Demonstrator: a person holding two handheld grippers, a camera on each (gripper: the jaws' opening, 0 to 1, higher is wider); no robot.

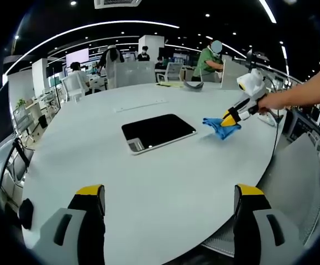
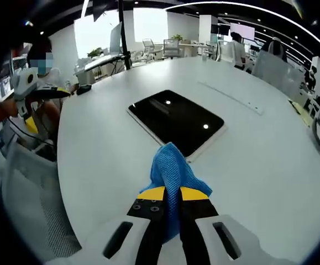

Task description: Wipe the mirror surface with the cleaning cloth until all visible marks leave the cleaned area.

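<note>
Currently the cleaning cloth (image 2: 173, 176) is pinched between the pressed-together fingers of the right gripper (image 2: 172, 194), with most of the blue fabric bunched ahead of the fingertips, presumably so a free pad is left for wiping. The mirror (image 2: 176, 120) lies flat on the desk (image 2: 259, 165) just beyond the cloth, not yet touched by it as far as can be judged.

The left gripper (image 1: 169, 199) is held back over the near desk edge, fingers spread and empty, the mirror (image 1: 157, 131) well ahead of them; likely kept clear so everything remains in frame.

From the left gripper view the cloth (image 1: 221, 127) is seen resting on the desk beside the mirror's edge, held by the right gripper (image 1: 231, 117). From the right gripper view the grip itself and ceiling-light reflections on the dark glass are visible; marks cannot be made out.
</note>
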